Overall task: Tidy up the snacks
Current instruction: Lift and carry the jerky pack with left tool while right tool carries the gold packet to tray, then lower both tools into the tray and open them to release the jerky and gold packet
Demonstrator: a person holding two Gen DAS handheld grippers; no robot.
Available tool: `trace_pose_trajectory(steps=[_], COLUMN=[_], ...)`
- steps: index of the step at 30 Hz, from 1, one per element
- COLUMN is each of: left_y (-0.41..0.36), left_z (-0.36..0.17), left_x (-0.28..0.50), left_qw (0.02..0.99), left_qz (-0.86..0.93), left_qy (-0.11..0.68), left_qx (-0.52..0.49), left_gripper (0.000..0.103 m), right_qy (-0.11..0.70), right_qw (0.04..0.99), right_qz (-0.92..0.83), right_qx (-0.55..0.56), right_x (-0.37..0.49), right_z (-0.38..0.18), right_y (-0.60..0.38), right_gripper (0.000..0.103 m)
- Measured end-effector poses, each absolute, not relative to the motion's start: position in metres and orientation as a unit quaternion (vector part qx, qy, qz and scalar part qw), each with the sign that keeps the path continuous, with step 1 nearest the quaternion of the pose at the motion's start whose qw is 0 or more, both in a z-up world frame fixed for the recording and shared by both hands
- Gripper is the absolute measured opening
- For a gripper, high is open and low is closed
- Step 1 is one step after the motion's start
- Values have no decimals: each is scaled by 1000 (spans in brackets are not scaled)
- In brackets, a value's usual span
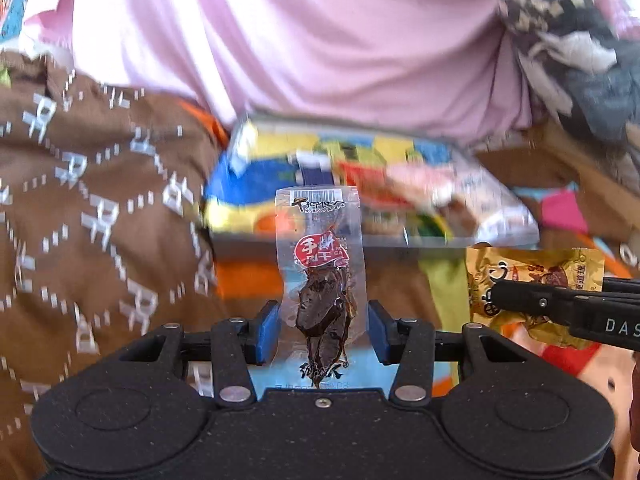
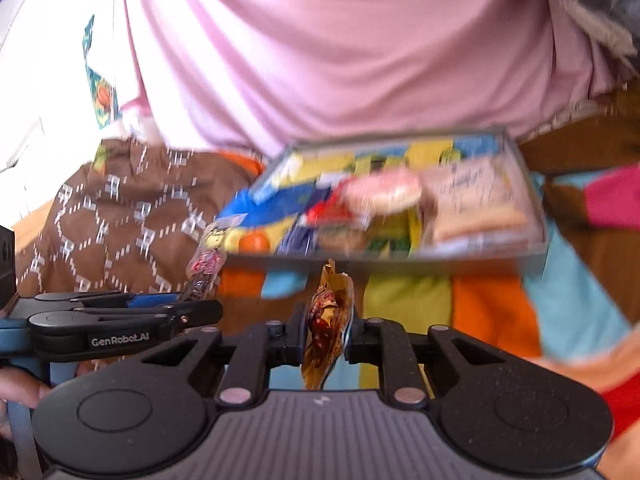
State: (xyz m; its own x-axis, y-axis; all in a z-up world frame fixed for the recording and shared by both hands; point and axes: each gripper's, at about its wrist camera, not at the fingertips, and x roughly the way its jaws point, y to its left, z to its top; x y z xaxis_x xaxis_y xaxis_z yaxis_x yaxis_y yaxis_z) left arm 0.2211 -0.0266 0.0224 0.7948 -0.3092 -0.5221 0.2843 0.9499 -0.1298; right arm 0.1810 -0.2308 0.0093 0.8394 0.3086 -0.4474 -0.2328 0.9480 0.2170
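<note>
The left gripper [image 1: 322, 330] has its blue-padded jaws standing a little apart on either side of a clear jerky packet [image 1: 320, 276], which stands upright between them; the pads sit just beside the wrapper's edges and I cannot tell whether they actually press it. The packet shows a red label, a barcode at its top and a dark strip of meat inside. The right gripper [image 2: 325, 338] is clamped on a golden snack packet [image 2: 327, 320], held edge-on and upright, crumpled between the jaws. From the left wrist view that same golden packet [image 1: 532, 292] shows off to the right, in the black fingers of the other tool. From the right wrist view the left gripper reaches in from the left with the clear packet sticking up from it.

Beyond both grippers sits a clear shallow tray [image 2: 532, 216], tilted slightly, already filled with bright snack packs in blue, yellow, red and pale pink; this part is blurred. The tray rests on a patchwork cloth [image 2: 488, 312] of orange, green and light blue. Behind it is a person in a pink shirt [image 1: 320, 40], with brown patterned fabric [image 1: 100, 200] to the left
</note>
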Motion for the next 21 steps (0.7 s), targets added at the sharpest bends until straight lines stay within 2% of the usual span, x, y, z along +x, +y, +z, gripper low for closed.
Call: trace_pose_trajectory(steps=[11,21], left_y=[-40,-35], left_z=[67,55], left_x=[310,368], left_qw=[955,942], left_qz=[-142,-117], left_qy=[259,315], left_qx=[-23,0], left_gripper=[48,48], right_qy=[227,286], right_qw=[957,920], right_qz=[149,165], right_qx=[99,212], right_x=[281,373], right_z=[58,36], right_y=[-237,-238], right_gripper=[19,19])
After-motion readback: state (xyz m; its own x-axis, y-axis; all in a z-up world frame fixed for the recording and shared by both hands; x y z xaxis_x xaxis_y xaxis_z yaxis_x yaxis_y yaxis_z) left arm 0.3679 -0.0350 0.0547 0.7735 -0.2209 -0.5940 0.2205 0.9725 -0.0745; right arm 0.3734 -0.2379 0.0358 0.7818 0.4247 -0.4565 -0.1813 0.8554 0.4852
